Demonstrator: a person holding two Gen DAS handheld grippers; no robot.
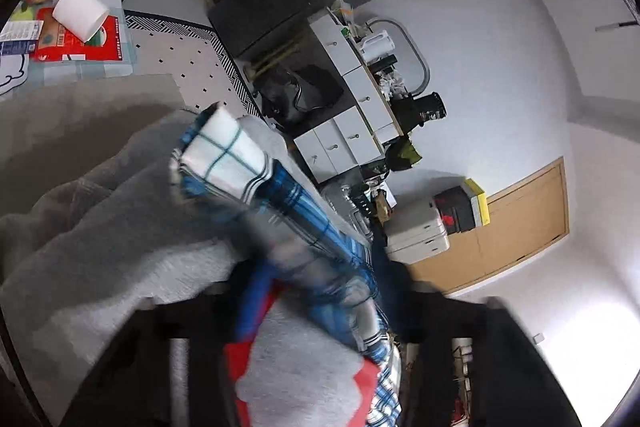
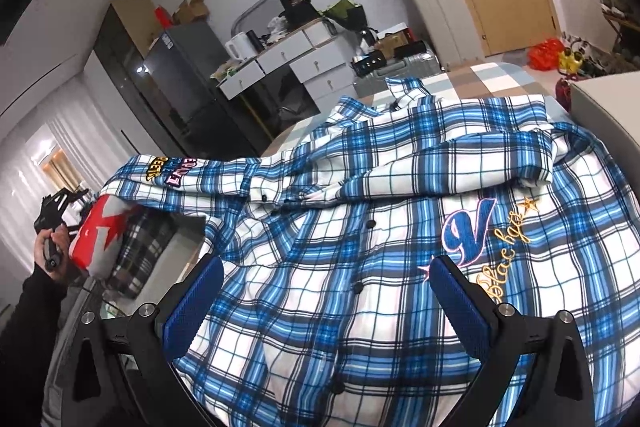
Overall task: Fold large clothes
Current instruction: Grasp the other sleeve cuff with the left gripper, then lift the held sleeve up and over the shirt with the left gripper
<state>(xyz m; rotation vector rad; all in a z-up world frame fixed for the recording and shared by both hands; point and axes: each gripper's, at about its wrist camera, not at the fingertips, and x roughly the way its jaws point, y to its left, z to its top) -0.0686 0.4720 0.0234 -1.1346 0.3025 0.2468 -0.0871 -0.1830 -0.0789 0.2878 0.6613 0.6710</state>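
Two hand-held grippers are shown working on one plaid shirt (image 2: 360,227), which is spread front-up, buttoned, on the table (image 2: 500,75) with its collar at the far end.

Left: the left hand-held gripper (image 2: 104,227), carried by a hand (image 2: 48,247) in a dark sleeve, is met at the shirt's left edge. In its own blurred view, a cuffed sleeve (image 1: 240,155) of the shirt is seen running forward from between its red-and-grey fingers, so the jaws are judged to be clamped on that fabric. The edge beside it is raised off the table, which suggests the sleeve is being held so that it can be carried inward over the body of the shirt.

Centre: the placket and buttons lie directly ahead of the right hand-held gripper (image 2: 326,267), whose blue pads (image 2: 200,291) stand wide apart above the lower front, with nothing gripped. It is probably stationed there to steady the body or to wait for its own side.

Right: the embroidered emblem (image 2: 468,227) lies just beyond the right pad. The far sleeve is already laid across the chest, so the fold is judged partly done.
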